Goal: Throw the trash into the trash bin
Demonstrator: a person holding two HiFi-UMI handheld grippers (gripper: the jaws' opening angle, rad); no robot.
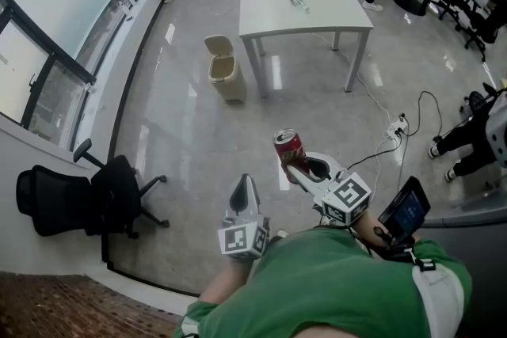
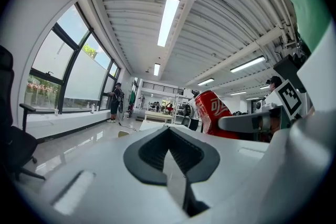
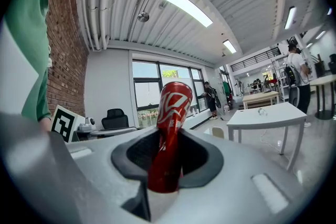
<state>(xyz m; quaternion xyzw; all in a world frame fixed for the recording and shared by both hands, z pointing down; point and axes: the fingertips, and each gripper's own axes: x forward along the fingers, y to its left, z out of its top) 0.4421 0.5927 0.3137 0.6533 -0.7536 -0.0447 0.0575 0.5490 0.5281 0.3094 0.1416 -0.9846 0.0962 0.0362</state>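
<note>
I have the right gripper (image 1: 295, 162) clamped on a red soda can (image 1: 288, 145). Its fingers (image 3: 205, 155) press on the can's lower body from both sides, and the can's upper half and top rise clear past the fingertips, leaning a little.

The left gripper (image 1: 245, 182) carries nothing. Its fingers (image 2: 152, 152) are pressed together with no gap between the dark pads. It sits just to the left of the right gripper, near it but not touching, and from its own view the can shows off to the right of its fingers.

The trash bin (image 1: 228, 83) stands on the grey floor (image 1: 190, 138), ahead of the right fingers and well apart from them. It is a beige bin with its lid tipped up. It is just beside the near left leg of a white tabletop (image 1: 317, 12), which lies farther ahead of the fingers. A clear plastic bottle (image 1: 299, 2) lies on its side on that tabletop.

A black office chair (image 1: 95, 198) stands on the floor, far off to the left of the left fingers, by the window wall.
</note>
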